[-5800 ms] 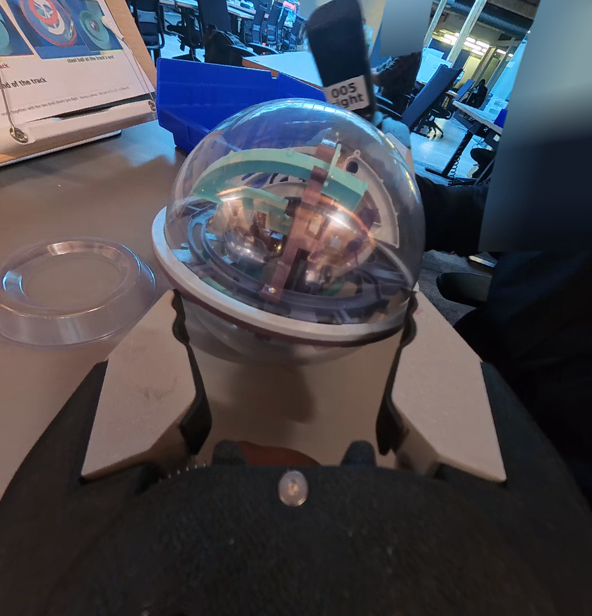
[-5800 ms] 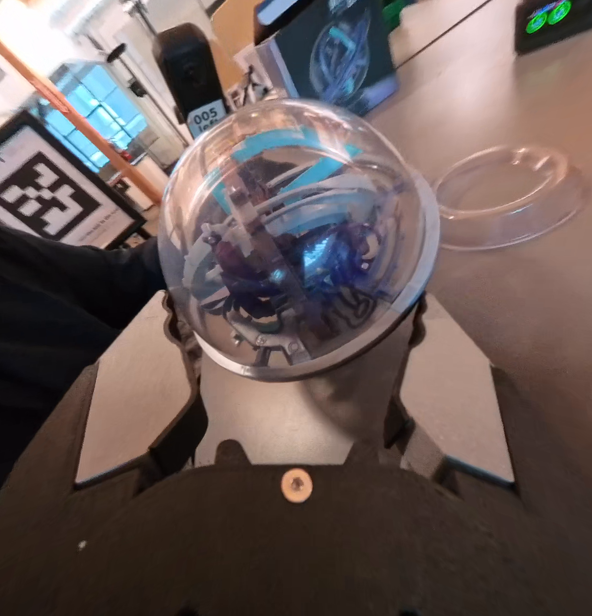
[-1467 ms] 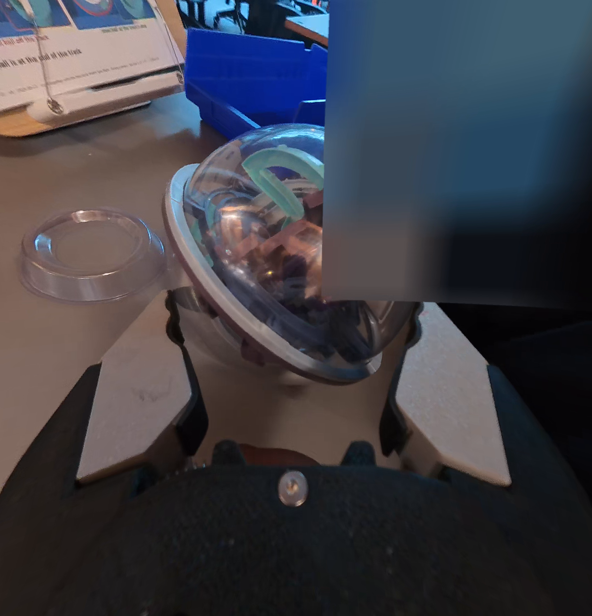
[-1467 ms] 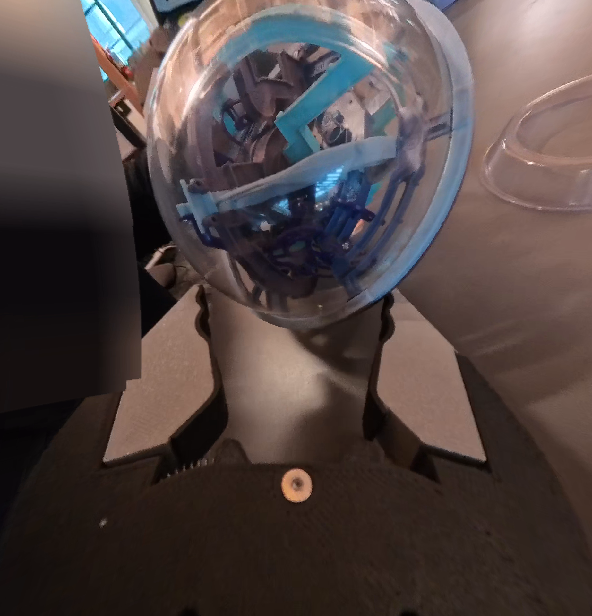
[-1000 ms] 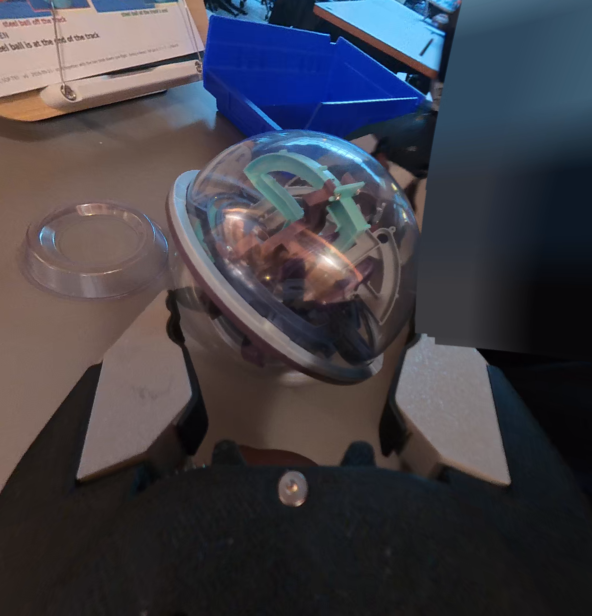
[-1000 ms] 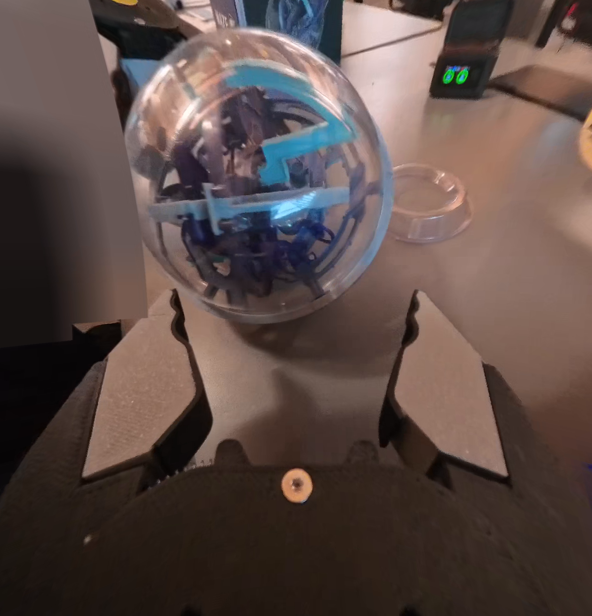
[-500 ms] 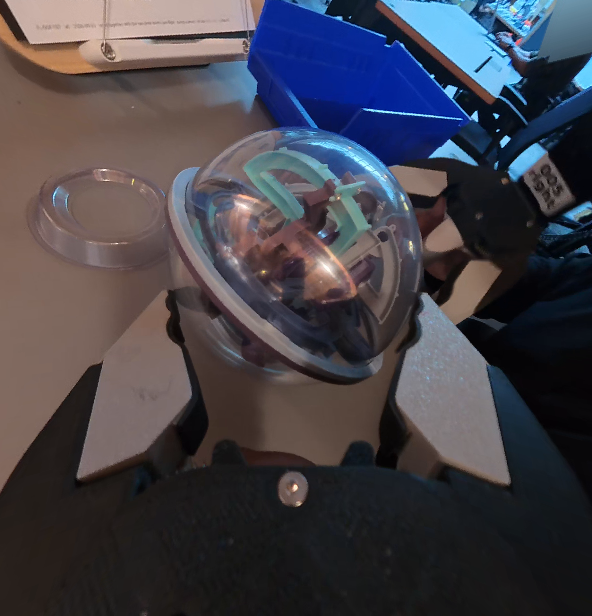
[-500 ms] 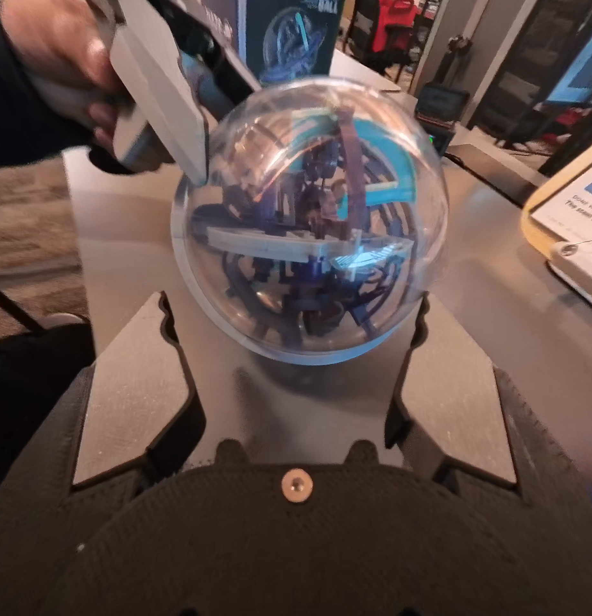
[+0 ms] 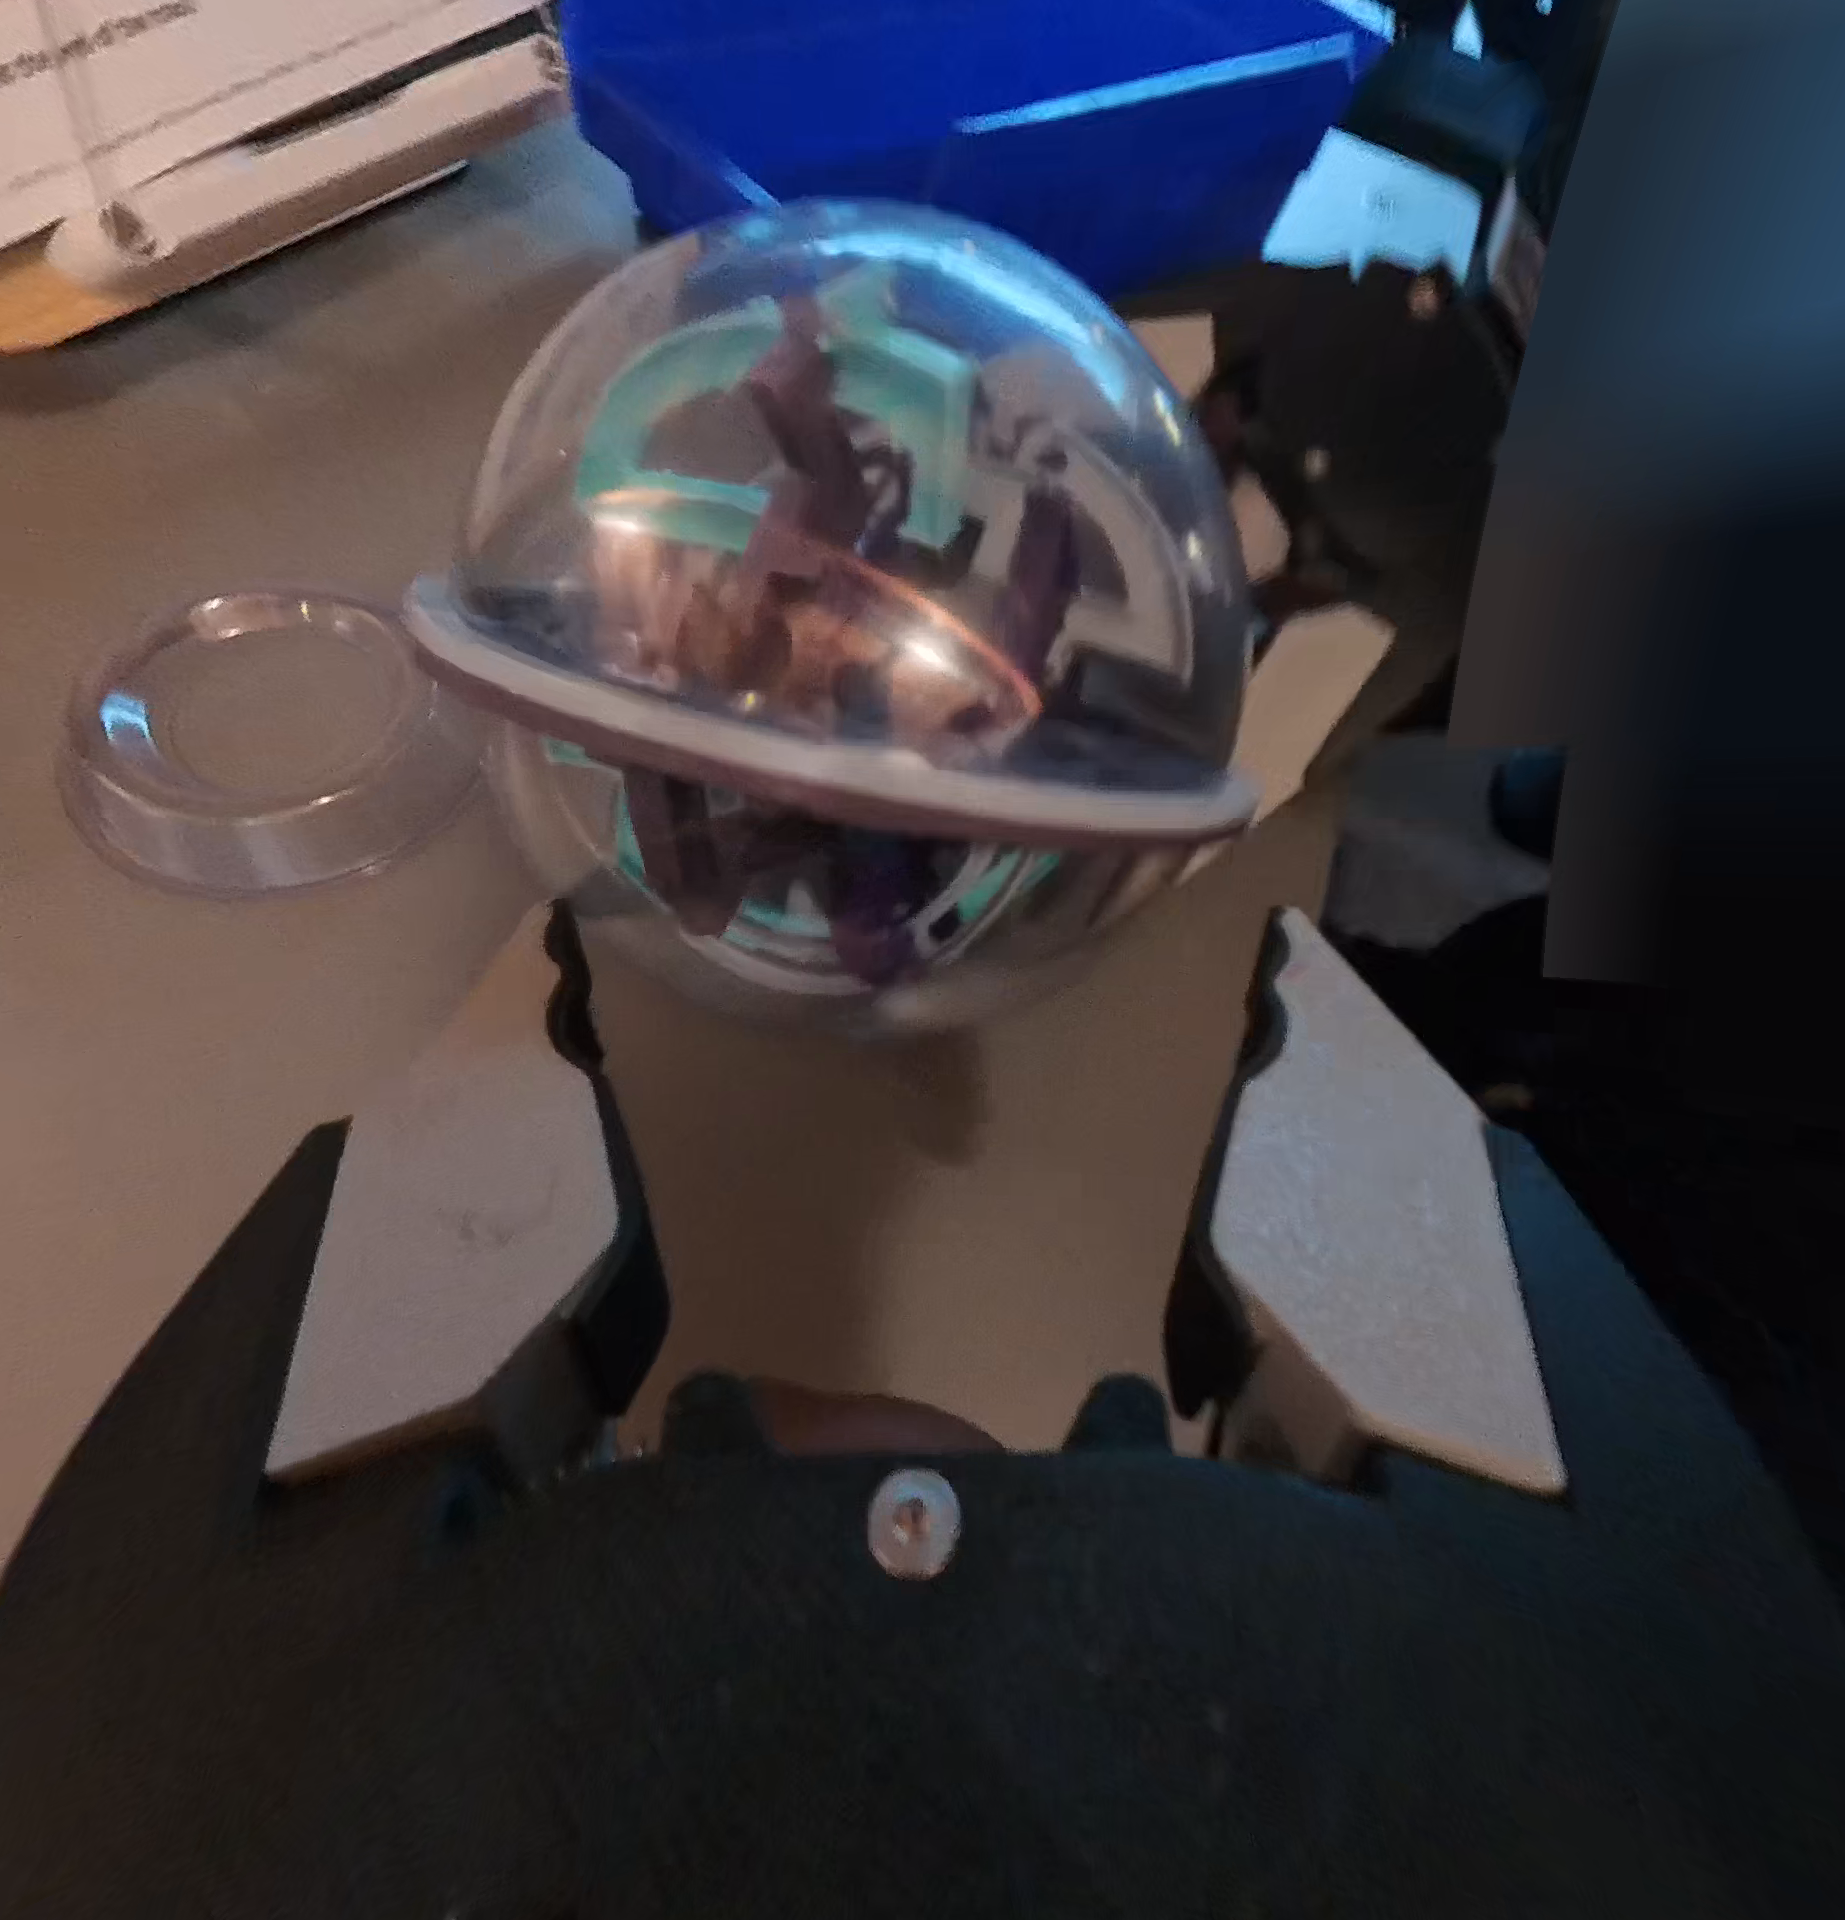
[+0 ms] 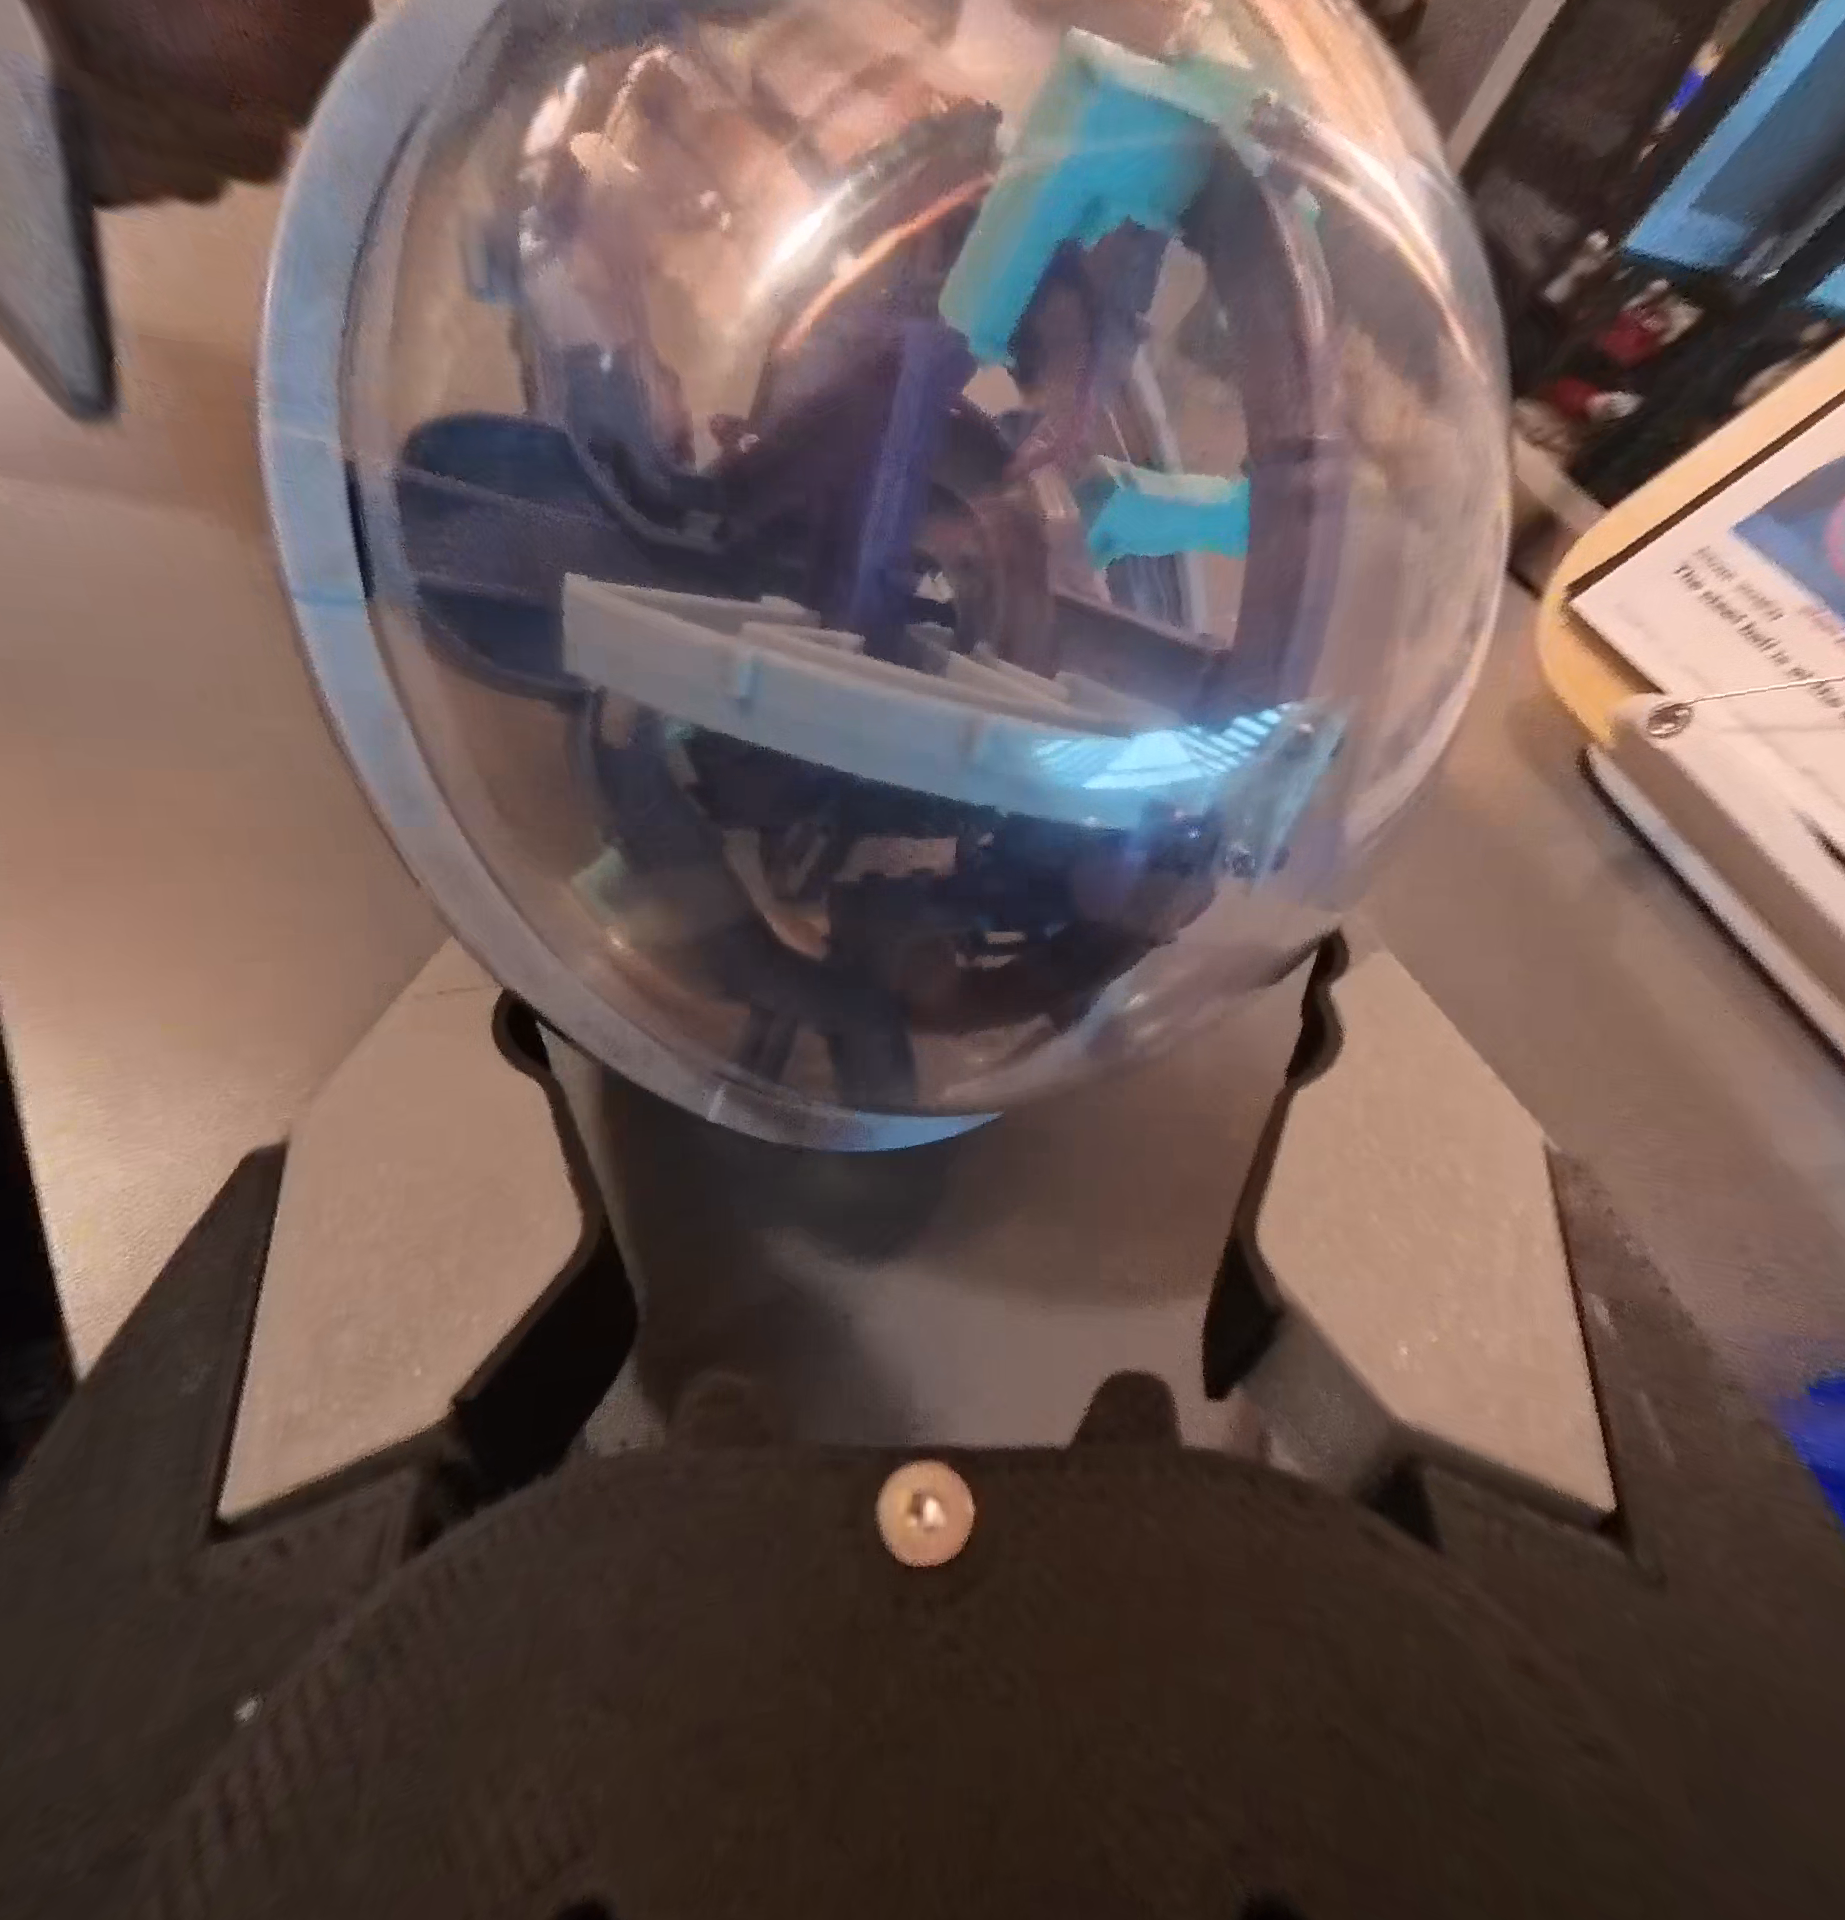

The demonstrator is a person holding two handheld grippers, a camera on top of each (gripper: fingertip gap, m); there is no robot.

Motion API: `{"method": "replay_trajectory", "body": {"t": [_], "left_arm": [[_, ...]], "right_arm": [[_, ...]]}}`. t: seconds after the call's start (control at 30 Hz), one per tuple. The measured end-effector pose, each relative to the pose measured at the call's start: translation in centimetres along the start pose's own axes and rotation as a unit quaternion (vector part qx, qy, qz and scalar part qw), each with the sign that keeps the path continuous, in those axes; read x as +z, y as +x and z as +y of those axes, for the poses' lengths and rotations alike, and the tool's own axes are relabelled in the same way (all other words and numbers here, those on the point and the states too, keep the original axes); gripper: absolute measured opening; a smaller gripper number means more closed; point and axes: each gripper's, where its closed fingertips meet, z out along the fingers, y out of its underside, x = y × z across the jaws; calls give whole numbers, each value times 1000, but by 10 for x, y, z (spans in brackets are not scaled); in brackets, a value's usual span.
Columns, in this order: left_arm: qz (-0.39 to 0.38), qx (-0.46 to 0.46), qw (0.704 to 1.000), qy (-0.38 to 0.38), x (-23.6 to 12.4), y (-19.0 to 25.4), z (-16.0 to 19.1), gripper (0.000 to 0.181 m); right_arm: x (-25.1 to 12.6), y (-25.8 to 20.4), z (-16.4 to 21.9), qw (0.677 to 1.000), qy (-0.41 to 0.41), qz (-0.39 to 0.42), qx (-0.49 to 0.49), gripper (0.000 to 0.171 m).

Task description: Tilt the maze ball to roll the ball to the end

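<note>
The maze ball (image 9: 845, 623) is a clear sphere with teal, purple and grey tracks and a pale rim. It is held in the air between my two grippers. My left gripper (image 9: 913, 935) has its jaws wide apart, fingertips against the ball's lower half. My right gripper (image 10: 918, 1008) also has wide jaws and cradles the ball (image 10: 876, 571) from the opposite side. A grey finger of the left gripper (image 10: 35, 208) shows at the upper left in the right wrist view. The rim lies almost level in the left wrist view. I cannot pick out the small steel ball inside.
A clear plastic stand ring (image 9: 263, 738) lies on the grey table (image 9: 170, 1039), left of the ball. A blue bin (image 9: 949, 125) and a sheet on a wooden board (image 9: 222, 125) stand behind. The board also shows in the right wrist view (image 10: 1728, 623). A dark-clothed person is at the right.
The ball has turned between the grippers: its rim swung from steeply tilted to almost level in the left wrist view. The ball fills more of the right wrist view. Both jaw openings look unchanged.
</note>
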Motion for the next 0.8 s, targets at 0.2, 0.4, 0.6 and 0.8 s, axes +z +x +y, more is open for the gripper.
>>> {"method": "replay_trajectory", "body": {"t": [0.2, 0.4, 0.6, 0.8], "left_arm": [[3, 72, 997, -32, 8, -30, 17, 111], [48, 107, 993, 5, 11, -39, 7, 116], [19, 165, 986, 11, 12, -29, 3, 107], [27, 165, 985, 45, -2, -13, -1, 96]], "right_arm": [[-4, 1, 0, 997, 21, -70, 20, 137], [-7, 8, 3, 995, 32, -95, 16, 121], [-6, 12, 11, 995, 19, -96, -22, 120], [-8, 9, 21, 990, 8, -112, -86, 119]]}}
